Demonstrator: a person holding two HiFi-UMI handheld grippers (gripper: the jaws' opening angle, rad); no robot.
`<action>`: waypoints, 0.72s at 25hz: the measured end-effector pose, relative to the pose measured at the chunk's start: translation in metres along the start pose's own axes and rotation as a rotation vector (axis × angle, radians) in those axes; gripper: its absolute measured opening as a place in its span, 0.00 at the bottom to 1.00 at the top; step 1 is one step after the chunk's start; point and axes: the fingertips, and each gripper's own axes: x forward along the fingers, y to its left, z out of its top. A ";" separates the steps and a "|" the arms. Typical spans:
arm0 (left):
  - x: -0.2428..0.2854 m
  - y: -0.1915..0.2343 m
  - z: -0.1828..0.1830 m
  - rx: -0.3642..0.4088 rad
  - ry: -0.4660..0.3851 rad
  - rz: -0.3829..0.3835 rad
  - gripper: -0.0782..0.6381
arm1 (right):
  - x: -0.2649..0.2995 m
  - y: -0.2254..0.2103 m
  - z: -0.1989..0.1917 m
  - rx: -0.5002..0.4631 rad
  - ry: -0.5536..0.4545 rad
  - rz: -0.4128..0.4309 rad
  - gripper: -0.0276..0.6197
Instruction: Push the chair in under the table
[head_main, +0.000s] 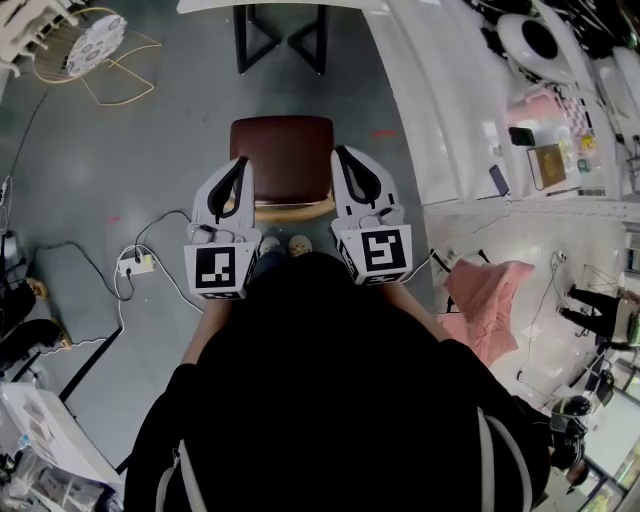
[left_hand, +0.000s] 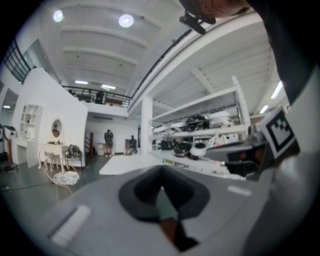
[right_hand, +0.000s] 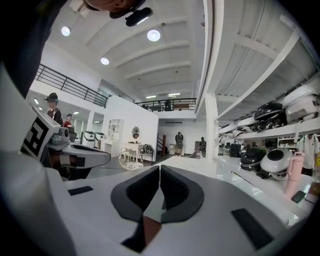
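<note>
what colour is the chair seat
Dark reddish-brown chair seat, seen best in the head view.

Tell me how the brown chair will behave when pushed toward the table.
The chair looks rigid, with a wooden frame, so it should move as one piece. On the smooth floor it will probably slide; its legs are hidden. The left gripper and right gripper flank it, so an even push should keep it straight.

A power strip lies on the floor at my left, a gold wire stool farther off. A pink cloth lies at my right.
</note>
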 end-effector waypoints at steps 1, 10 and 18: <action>0.003 0.001 0.001 0.001 0.003 -0.008 0.12 | 0.002 -0.001 0.002 0.000 0.001 -0.004 0.08; 0.017 0.007 -0.013 0.001 0.045 -0.073 0.12 | 0.014 -0.011 -0.014 -0.009 0.055 -0.050 0.08; 0.024 0.006 -0.047 -0.012 0.073 -0.100 0.12 | 0.015 -0.014 -0.055 0.004 0.141 -0.056 0.08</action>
